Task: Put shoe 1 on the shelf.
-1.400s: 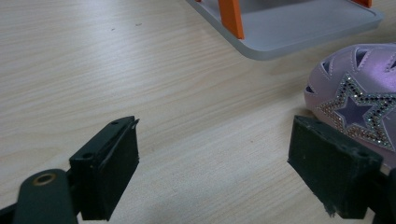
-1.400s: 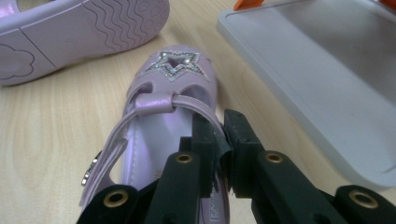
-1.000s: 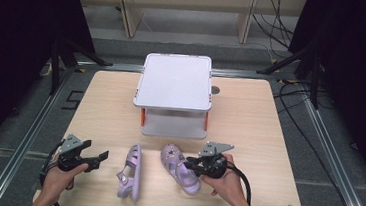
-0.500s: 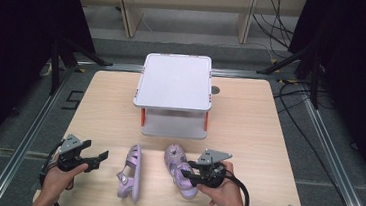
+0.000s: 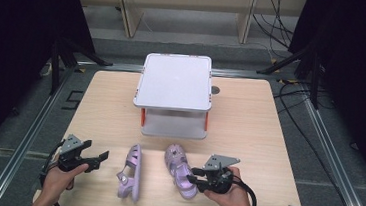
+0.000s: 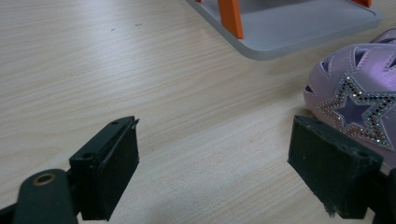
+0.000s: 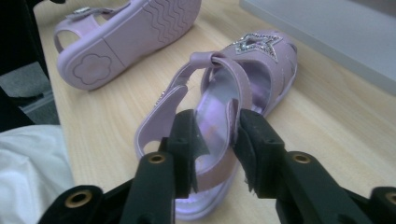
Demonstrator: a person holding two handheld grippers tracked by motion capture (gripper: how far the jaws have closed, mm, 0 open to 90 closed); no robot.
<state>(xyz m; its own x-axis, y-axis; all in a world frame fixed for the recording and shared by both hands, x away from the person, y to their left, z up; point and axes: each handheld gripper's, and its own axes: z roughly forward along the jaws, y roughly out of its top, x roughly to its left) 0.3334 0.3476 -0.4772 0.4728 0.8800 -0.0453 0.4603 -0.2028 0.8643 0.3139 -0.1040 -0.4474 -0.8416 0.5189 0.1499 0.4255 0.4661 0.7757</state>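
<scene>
right sandal (image 5: 181, 169) | upright, toe toward shelf (image 5: 174, 89) | right gripper (image 5: 195, 177) jaws astride heel wall

Two lilac sandals sit on my table: one (image 5: 131, 176) tipped on its side, one (image 5: 180, 169) upright with a glittered star on its toe. One white two-level stand (image 5: 175, 81) rises behind them on orange posts. I hold two grippers, one (image 5: 97, 156) in my left hand and one (image 5: 192, 176) in my right. One wooden table (image 5: 249, 124) carries it all.
</scene>
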